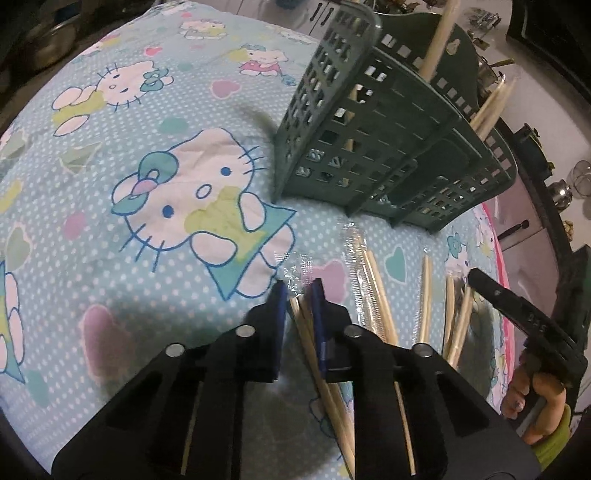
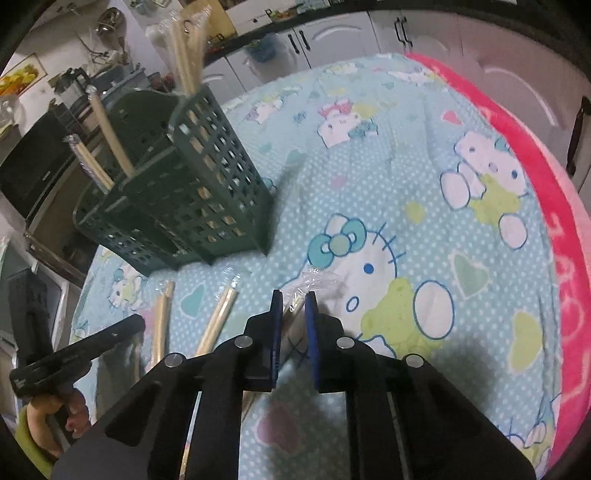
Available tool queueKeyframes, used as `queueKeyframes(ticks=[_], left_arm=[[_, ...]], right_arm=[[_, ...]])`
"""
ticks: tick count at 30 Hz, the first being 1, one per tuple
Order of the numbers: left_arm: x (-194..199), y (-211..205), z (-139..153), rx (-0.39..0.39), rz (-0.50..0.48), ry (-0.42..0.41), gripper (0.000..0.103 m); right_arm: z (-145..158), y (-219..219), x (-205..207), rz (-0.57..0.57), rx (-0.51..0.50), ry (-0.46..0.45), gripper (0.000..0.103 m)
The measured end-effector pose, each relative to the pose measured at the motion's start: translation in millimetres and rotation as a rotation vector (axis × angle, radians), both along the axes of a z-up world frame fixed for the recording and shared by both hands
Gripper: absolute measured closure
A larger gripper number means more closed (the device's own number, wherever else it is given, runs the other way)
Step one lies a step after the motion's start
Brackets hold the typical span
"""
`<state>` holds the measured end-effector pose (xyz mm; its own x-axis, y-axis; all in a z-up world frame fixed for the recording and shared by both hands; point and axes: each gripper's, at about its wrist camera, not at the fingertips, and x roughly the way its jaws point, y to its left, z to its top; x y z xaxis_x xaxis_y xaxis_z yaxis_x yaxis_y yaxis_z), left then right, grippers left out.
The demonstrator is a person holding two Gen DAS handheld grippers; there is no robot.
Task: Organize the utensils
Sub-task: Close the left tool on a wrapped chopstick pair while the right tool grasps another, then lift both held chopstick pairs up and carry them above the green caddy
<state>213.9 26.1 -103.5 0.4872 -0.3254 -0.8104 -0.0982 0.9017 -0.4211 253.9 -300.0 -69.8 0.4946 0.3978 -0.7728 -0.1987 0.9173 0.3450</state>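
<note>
A pair of wooden chopsticks in a clear wrapper (image 1: 332,402) lies on the light blue cartoon-cat cloth (image 1: 155,229), and my left gripper (image 1: 298,293) is shut on it near its far end. My right gripper (image 2: 293,301) is shut on another wrapped pair (image 2: 314,282), whose crinkled wrapper tip pokes out past the blue pads. The dark green slotted utensil caddy (image 1: 388,147) (image 2: 184,184) stands beyond both grippers, with several chopsticks (image 2: 184,44) upright in its compartments. More wrapped pairs (image 1: 373,288) (image 2: 219,317) lie loose on the cloth between the grippers.
In the left wrist view, a hand (image 1: 535,398) holds the other gripper's body at the right edge. A pink blanket (image 2: 561,258) borders the cloth on the right. Kitchen cabinets (image 2: 332,33) and counter clutter lie behind the caddy.
</note>
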Motion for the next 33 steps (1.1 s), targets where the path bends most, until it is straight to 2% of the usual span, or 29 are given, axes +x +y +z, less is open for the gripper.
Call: queueKeyframes(ticks=[6,10,20,33], left_arm=[[-5,14,2,-0.061,-0.001,-0.006,0.099],[-15,20,18,-0.076,-0.008,-0.055,0.1],[-44,10,74,-0.037,-0.053,-0.22,0.1],[-71,-10,125,0.031,-0.101,-0.379,0.101]], right_arm=[[23,0,-13,0.033,-0.012,-0.076,0.092],[39,2,-25,0.057,-0.025,-0.129,0.092],[78,12,-57,0.12,-0.036,-0.243,0.094],[122,51,-101,0.271,-0.051,-0.385,0.097]])
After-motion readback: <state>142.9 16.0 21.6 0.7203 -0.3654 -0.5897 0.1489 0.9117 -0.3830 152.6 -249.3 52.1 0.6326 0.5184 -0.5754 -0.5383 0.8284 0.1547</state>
